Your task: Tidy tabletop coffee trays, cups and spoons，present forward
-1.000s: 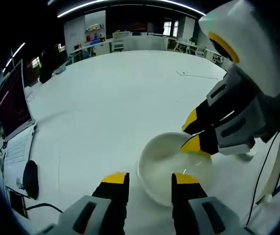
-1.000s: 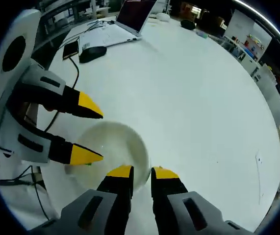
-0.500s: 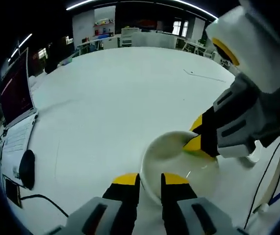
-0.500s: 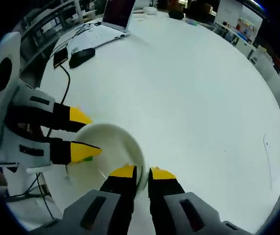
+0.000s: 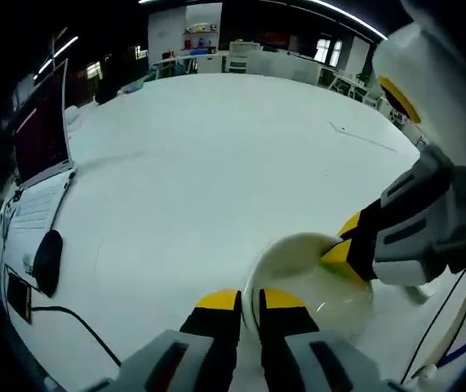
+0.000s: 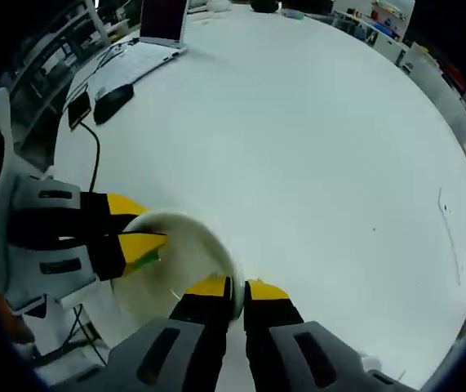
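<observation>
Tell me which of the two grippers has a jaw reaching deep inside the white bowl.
The left gripper: its lower yellow-tipped jaw reaches well inside the round white bowl beside something green. The right gripper just pinches the near rim.

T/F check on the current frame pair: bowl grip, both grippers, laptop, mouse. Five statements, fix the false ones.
1. Both grippers are clamped on the rim of the white bowl. True: the left gripper and the right gripper each pinch the rim with jaws closed on it.
2. The bowl is full of coffee. False: its inside looks white and bare; something small and green shows at the rim by one gripper tip.
3. A laptop stands open on the white table. True.
4. The black mouse sits on the laptop keyboard. False: it lies on the table beside the laptop.
5. The left gripper hangs open above the bowl. False: it is shut on the rim.
</observation>
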Demonstrator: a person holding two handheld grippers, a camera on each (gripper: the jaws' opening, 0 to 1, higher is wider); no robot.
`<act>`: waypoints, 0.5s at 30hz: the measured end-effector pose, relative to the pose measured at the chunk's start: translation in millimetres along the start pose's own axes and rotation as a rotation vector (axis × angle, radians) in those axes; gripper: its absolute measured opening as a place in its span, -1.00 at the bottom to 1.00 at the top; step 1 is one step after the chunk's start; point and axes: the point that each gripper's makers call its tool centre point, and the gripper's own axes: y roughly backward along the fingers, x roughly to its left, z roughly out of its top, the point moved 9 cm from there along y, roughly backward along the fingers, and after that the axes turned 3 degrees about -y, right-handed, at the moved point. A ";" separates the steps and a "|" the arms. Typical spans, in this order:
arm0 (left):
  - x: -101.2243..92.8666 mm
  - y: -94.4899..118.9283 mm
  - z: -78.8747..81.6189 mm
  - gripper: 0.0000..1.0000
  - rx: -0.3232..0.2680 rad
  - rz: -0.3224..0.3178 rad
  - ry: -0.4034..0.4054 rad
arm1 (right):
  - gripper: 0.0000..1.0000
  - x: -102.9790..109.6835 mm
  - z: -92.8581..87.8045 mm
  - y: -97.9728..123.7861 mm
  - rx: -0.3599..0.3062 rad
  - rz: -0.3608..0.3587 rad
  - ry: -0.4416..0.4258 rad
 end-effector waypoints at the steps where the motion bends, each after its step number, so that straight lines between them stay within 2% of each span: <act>1: 0.1 0.1 0.1 -0.80 0.000 0.000 0.000 | -0.86 -0.1 -0.2 0.1 0.002 0.001 -0.002; 11: -5.7 -1.9 3.3 -0.83 0.055 -0.015 0.020 | -0.87 -3.1 -5.4 2.3 0.039 0.008 -0.022; 15: -7.4 -0.7 5.0 -0.83 0.058 -0.030 0.029 | -0.87 -5.4 -4.0 7.6 0.036 -0.007 -0.011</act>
